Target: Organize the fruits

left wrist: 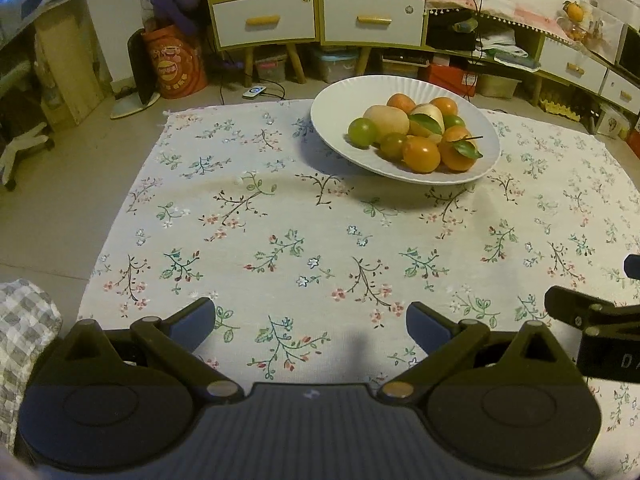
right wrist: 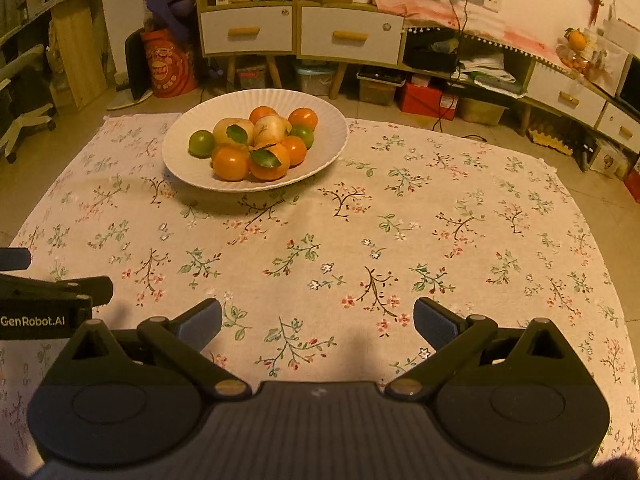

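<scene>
A white ribbed plate (left wrist: 336,96) (right wrist: 180,152) stands at the far side of a floral cloth (left wrist: 280,224) (right wrist: 360,232). On it lie several fruits: oranges (left wrist: 421,154) (right wrist: 230,163), green ones (left wrist: 362,131) (right wrist: 201,143) and pale yellow ones (left wrist: 386,120) (right wrist: 272,128), some with leaves. My left gripper (left wrist: 311,322) hovers open over the near cloth, well short of the plate, nothing between its fingers. My right gripper (right wrist: 318,320) is likewise open and empty, to the right of the left one. Each gripper's side shows at the edge of the other's view.
The cloth lies on a tiled floor. Behind it stand yellow-and-white drawer cabinets (left wrist: 264,20) (right wrist: 348,34), a low shelf with boxes (right wrist: 428,98), a red bag (left wrist: 176,64) and a chair base (right wrist: 24,120). Checked fabric (left wrist: 24,328) lies at the near left.
</scene>
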